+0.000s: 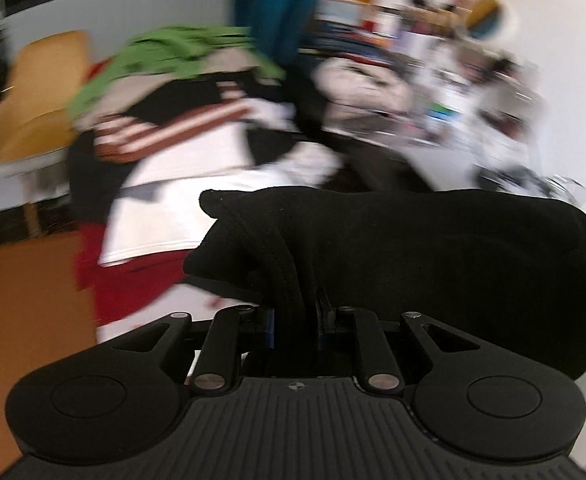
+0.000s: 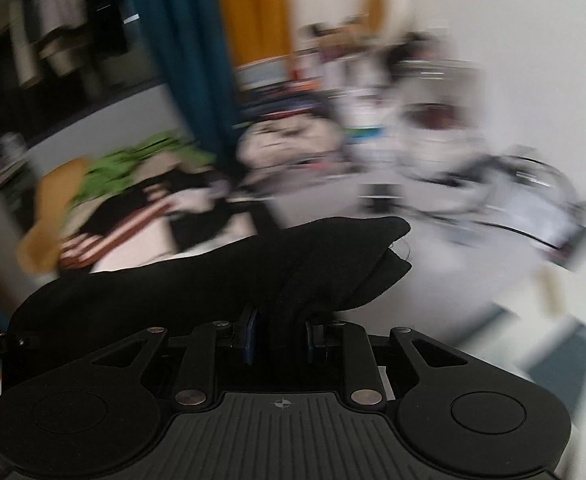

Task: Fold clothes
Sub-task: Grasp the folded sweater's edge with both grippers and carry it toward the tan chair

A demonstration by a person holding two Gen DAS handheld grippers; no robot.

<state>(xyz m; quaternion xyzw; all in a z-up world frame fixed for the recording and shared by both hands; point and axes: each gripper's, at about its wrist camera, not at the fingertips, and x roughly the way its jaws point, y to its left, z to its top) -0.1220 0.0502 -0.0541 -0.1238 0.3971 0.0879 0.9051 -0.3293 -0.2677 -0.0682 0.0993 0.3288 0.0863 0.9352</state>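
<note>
Item: black garment (image 1: pixel 393 248), lower centre of both wrist views, stretched between left gripper (image 1: pixel 297 312) and right gripper (image 2: pixel 281 328), each pinching an edge. Step, judged: lifted for folding. Next: spread flat, clear of clothes pile (image 1: pixel 181 120), upper left.

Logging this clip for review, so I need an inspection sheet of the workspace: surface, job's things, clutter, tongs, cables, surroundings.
Surface: hidden under clothes; blurred.
Job's things: black garment, lifted, stretched between both tongs.
Clutter: heap with green cloth, red-and-white striped cloth, white cloth, red cloth.
Tongs: left tongs shut on black garment; right tongs shut on its other end.
Cables: nothing seen.
Surroundings: teal curtain, yellow chair, white wall; the rest is blurred.
</note>
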